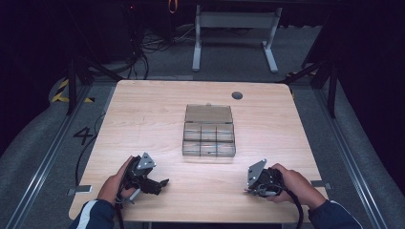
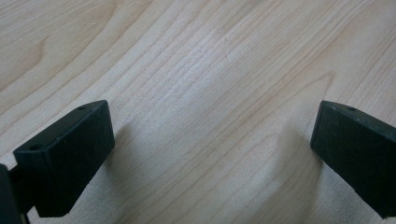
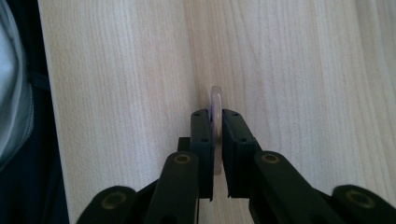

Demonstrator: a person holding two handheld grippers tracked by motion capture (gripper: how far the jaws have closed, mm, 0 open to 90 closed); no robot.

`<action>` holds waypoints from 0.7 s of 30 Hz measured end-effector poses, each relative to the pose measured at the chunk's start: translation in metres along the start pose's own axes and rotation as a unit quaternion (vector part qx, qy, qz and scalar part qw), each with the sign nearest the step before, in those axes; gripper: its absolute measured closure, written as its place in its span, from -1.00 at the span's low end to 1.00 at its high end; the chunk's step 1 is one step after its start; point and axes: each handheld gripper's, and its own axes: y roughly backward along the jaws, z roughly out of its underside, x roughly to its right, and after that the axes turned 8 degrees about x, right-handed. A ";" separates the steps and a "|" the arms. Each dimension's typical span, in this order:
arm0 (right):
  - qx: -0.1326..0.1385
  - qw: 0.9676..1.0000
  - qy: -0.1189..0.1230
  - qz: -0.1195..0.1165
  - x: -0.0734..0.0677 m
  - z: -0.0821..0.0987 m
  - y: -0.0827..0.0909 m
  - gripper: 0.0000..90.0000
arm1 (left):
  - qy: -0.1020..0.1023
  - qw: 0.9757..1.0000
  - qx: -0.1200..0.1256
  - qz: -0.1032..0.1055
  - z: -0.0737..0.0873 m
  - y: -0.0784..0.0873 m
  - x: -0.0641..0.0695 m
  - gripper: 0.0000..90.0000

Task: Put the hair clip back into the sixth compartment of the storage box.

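Nearest the camera, near-left on the wooden table (image 1: 143, 109): left gripper (image 1: 164, 182) held in the person's left hand (image 1: 116, 183), dark sleeve with a white stripe at the bottom edge, grey three-cornered plate on top, cable trailing back off the near edge. In the left gripper view its jaws stand wide apart with nothing between them, just bare wood grain under them, tips close to the tabletop (image 2: 210, 93). So left tool is released, grasping nothing. Centre of the table, farther off: clear plastic compartment box (image 1: 209, 131), lid swung up and back on the far side, tray split into small cells; some thin items lie in the near cells but too small to tell what. Box sits well apart from both grippers. Far of it, a round dark grommet (image 1: 237, 95) near the far table edge. Near-right: right gripper (image 1: 248, 191) in the right hand (image 1: 291, 183), grey plate on top, cable running off the near edge, resting low by the tabletop near the near edge. In the right gripper view (image 3: 218, 116) its jaws are pressed close together, clamped on a small clear plastic ring (image 3: 215, 100) held edge-on, its top rim sticking out past the fingertips, pale wood behind it. At the left of that view, the table edge and dark clothing.
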 end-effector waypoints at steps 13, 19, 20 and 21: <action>0.012 1.000 -0.018 0.010 0.010 0.009 0.006 0.88 | 0.000 1.000 0.000 0.000 0.000 0.000 0.000 -1.00; 0.021 0.999 -0.022 0.019 0.014 0.011 0.010 0.88 | 0.000 1.000 0.000 0.000 0.000 0.000 0.000 -1.00; 0.021 0.999 -0.020 0.018 0.015 0.011 0.011 0.88 | 0.000 1.000 0.000 0.000 0.000 0.000 0.000 -1.00; 0.022 0.999 -0.023 0.020 0.016 0.011 0.011 0.88 | 0.000 1.000 0.000 0.000 0.000 0.000 0.000 -1.00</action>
